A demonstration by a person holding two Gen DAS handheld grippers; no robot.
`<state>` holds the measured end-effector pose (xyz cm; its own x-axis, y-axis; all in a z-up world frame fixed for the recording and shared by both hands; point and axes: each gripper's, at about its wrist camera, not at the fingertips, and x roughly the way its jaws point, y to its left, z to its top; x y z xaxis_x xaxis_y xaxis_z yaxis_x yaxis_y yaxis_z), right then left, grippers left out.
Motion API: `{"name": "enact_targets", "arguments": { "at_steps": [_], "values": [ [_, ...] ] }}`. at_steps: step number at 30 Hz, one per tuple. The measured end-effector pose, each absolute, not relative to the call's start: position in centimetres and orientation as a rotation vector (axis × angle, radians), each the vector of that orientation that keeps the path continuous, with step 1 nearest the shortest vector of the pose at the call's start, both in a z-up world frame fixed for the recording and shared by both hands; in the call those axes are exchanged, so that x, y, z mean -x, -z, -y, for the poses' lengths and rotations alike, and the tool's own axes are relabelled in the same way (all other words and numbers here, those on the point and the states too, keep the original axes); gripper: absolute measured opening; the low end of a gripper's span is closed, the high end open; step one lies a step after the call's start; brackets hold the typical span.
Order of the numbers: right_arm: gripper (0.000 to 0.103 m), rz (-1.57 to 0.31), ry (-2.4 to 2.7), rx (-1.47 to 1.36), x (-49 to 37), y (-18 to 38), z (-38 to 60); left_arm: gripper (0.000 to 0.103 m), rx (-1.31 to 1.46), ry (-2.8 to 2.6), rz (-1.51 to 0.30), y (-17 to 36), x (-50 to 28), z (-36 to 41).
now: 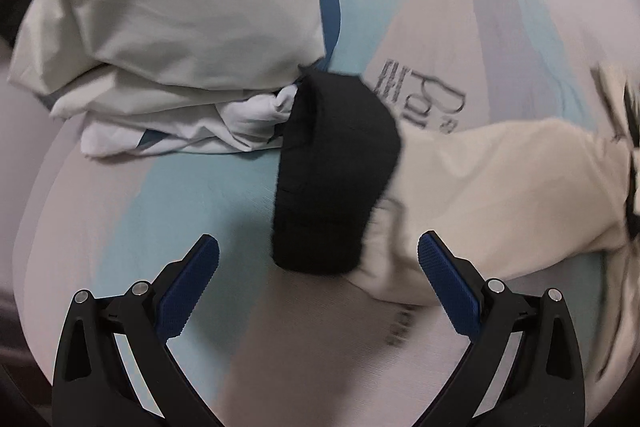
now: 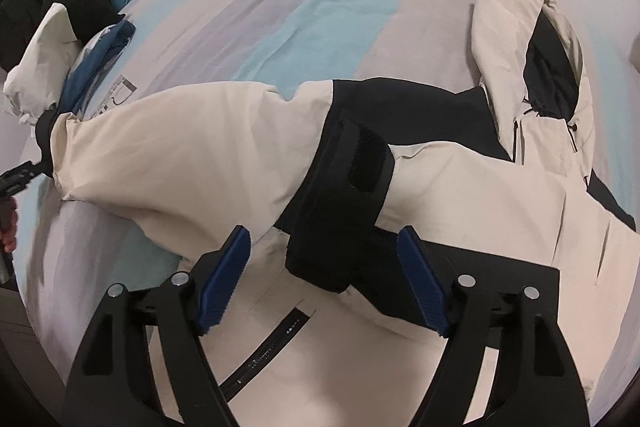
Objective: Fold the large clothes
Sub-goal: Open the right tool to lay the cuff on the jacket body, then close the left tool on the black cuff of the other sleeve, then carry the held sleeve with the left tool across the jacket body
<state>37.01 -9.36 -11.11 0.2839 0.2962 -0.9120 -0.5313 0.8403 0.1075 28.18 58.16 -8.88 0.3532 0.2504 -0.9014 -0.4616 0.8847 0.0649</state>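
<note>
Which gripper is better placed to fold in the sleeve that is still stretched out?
Probably the left gripper. Its open jaws sit just before the black cuff of the outstretched sleeve. The right gripper, also open, hangs over the other cuff, already laid across the jacket.

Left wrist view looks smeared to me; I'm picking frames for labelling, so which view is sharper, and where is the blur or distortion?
Left wrist view: motion blur smears the bed sheet's print and the jacket's right edge; the left gripper stays crisp. Right wrist view: much sharper, the jacket cuff and zip are clear. Both views: strong fisheye bending, dark corners, soft even light, no glare.
</note>
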Motion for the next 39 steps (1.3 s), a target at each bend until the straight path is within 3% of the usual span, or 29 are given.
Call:
{"name": "enact_targets", "arguments": {
  "at_steps": [8,15,20,27,31,39],
  "values": [
    [0.073,-1.184,-0.550,0.219,-36.7,11.7,9.8,0.097,0.340,-0.384,-1.160,11.7,-28.9,-61.7],
    [0.073,-1.193,-0.560,0.211,-36.0,11.7,9.7,0.056,0.371,-0.347,-1.184,11.8,-29.6,-62.2],
    [0.073,-1.202,-0.553,0.183,-35.8,11.8,9.9,0.051,0.378,-0.342,-1.194,11.5,-29.7,-62.0],
    [0.076,-1.183,-0.524,0.183,-35.8,11.6,10.7,0.021,0.309,-0.373,-1.173,10.0,-29.3,-60.7],
    [0.082,-1.174,-0.502,0.162,-35.9,11.4,11.6,0.012,0.278,-0.398,-1.154,8.9,-29.6,-59.6],
    [0.085,-1.175,-0.458,0.136,-35.7,11.7,13.9,0.010,0.282,-0.428,-1.102,5.6,-29.6,-56.6]
  ]
}}
